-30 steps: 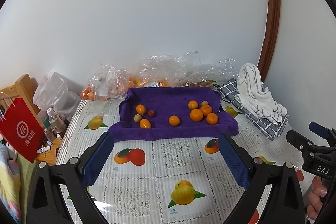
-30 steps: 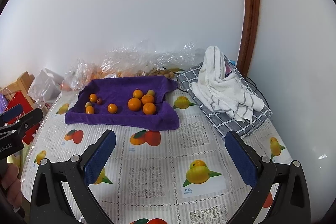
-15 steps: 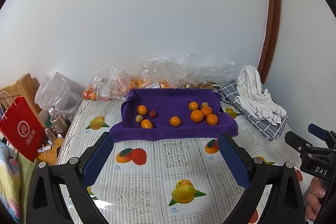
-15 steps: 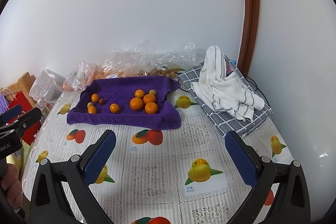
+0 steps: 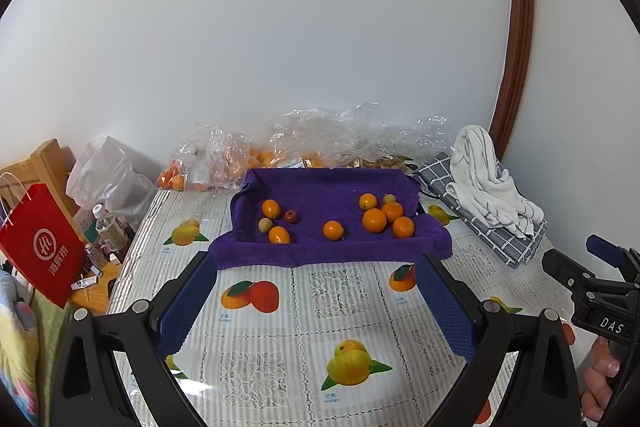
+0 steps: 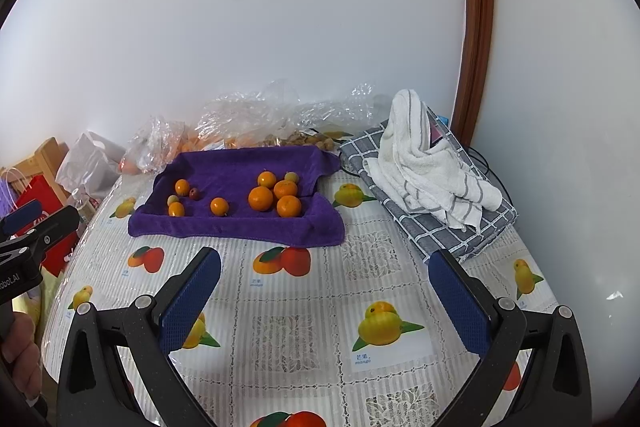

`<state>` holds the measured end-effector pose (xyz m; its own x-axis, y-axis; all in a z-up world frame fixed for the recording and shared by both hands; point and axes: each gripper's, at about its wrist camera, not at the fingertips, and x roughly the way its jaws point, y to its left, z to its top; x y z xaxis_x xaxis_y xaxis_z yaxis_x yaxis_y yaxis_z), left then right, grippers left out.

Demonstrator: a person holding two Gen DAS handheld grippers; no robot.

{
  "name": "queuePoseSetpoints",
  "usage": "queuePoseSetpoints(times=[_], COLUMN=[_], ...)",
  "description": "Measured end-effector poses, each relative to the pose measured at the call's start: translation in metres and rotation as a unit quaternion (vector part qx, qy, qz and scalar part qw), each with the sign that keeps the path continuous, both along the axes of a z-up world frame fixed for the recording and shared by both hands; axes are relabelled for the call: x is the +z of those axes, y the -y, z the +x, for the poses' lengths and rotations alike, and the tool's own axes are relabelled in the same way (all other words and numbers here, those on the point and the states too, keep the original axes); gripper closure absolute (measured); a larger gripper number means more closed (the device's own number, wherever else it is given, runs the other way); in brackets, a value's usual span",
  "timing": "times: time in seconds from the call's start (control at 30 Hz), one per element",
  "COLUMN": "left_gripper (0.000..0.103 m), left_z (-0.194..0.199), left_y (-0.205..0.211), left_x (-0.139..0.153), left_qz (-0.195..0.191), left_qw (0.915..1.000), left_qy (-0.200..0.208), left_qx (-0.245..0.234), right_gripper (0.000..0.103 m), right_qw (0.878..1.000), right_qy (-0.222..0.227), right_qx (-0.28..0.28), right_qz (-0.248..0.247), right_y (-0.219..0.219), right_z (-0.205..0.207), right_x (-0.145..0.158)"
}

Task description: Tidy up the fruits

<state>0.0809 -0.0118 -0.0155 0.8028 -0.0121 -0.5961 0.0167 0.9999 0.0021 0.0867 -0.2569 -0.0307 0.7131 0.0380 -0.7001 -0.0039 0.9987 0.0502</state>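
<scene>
A purple towel (image 5: pixel 320 187) (image 6: pixel 240 163) lies at the back of the table with its edges turned up. On it lie several oranges: a cluster at the right (image 5: pixel 374 220) (image 6: pixel 261 198), one in the middle (image 5: pixel 333 230) (image 6: pixel 219 206), and more at the left (image 5: pixel 270 208) (image 6: pixel 182 187) beside a small red fruit (image 5: pixel 291 216) (image 6: pixel 194 193) and a pale one (image 5: pixel 264 225). My left gripper (image 5: pixel 316 303) is open and empty, short of the towel's front edge. My right gripper (image 6: pixel 324 299) is open and empty, further back and to the right.
Clear plastic bags of fruit (image 5: pixel 224 163) (image 6: pixel 256 123) lie behind the towel against the wall. A white striped towel (image 5: pixel 488 183) (image 6: pixel 424 167) sits on a grey checked cloth at the right. A red paper bag (image 5: pixel 40 251), bottles and a white bag stand off the table's left edge.
Both grippers have drawn back and risen slightly; the towel and fruit look a little smaller and farther. Both stay open. Nothing on the table has moved.
</scene>
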Motion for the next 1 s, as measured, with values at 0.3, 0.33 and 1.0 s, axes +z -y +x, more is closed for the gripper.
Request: queuePoseSetpoints(times=[0.3,0.33,1.0], left_gripper=[0.003,0.003,0.003], left_z=[-0.0005,-0.0005,-0.0016], left_y=[0.0004,0.0004,0.001], left_x=[0.0003,0.0003,0.0012], left_qz=[-0.001,-0.001,-0.003], left_qw=[1.0,1.0,1.0], left_qy=[0.0,0.0,-0.001], left_qx=[0.001,0.001,0.002], right_gripper=[0.001,0.001,0.001], right_qw=[1.0,1.0,1.0], right_qy=[0.0,0.0,0.002], right_qx=[0.0,0.001,0.0], right_qz=[0.0,0.0,-0.002], right_y=[0.0005,0.0012,0.0], right_z=[0.0001,0.0001,-0.0025], right_x=[0.0005,0.0001,0.0021])
